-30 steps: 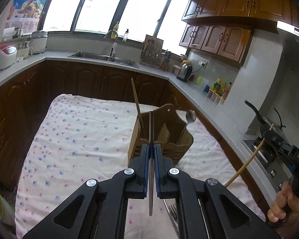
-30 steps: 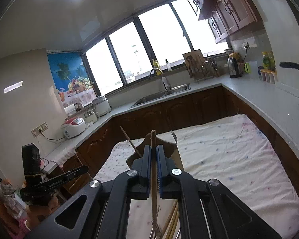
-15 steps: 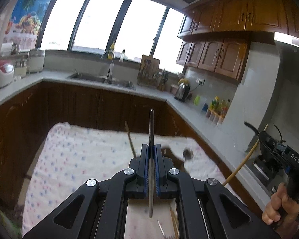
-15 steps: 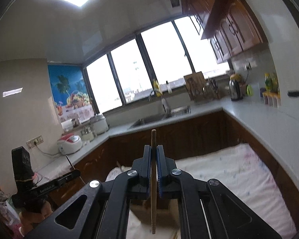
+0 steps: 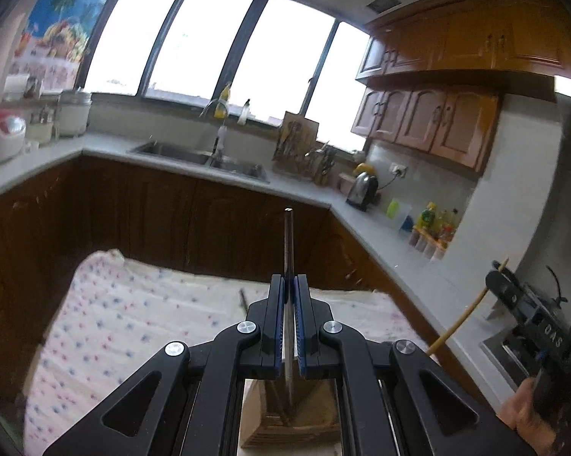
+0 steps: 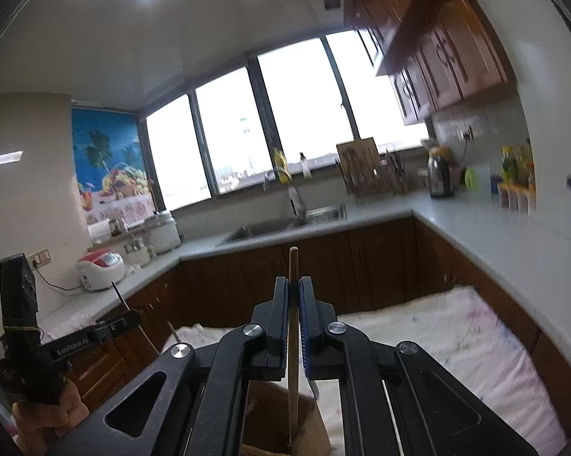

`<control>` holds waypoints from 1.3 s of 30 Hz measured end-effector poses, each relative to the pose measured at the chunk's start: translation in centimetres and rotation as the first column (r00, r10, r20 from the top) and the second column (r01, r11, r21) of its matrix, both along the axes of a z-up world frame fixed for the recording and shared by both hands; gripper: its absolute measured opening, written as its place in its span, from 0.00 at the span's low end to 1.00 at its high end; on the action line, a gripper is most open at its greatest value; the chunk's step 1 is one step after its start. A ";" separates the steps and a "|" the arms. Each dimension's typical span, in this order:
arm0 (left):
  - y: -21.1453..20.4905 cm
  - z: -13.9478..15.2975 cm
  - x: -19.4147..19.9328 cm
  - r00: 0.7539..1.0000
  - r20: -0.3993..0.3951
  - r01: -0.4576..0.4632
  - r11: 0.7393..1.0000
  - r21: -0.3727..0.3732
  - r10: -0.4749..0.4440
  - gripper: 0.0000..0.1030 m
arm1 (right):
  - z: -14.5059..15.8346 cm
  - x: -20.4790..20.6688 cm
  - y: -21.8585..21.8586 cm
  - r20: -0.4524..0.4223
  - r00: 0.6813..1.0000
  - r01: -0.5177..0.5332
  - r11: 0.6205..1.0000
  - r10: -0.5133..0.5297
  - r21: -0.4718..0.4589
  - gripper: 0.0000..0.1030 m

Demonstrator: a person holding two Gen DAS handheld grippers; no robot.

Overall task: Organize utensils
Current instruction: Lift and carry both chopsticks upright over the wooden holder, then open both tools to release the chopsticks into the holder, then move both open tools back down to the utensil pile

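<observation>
Left hand-held gripper (image 5: 289, 296) clamps a metal utensil (image 5: 288, 239); right hand-held gripper (image 6: 294, 296) a wooden stick (image 6: 293, 266) (both upright).

Left wrist view: wooden holder (image 5: 285, 418) is showing only through the gap in the gripper frame, bottom cut by the frame edge. Metal utensil (image 5: 288, 250) working end is sitting hidden behind the jaws. Right wrist view: wooden stick (image 6: 293, 326) lower tip is disappearing into the holder. Desk cloth (image 6: 456, 334) is blurring.
</observation>
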State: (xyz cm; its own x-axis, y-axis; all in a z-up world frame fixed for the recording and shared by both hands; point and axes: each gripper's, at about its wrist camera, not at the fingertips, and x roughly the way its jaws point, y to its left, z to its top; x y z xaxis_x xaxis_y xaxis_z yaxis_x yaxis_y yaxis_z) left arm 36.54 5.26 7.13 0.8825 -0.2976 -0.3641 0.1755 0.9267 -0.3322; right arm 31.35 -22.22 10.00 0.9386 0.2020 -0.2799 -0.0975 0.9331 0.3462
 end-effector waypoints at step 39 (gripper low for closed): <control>-0.4 -3.7 -1.2 0.994 -0.091 -0.054 0.998 0.037 0.057 0.81 | -4.4 -2.6 -2.4 -0.106 0.994 -0.010 0.988 0.027 0.157 0.86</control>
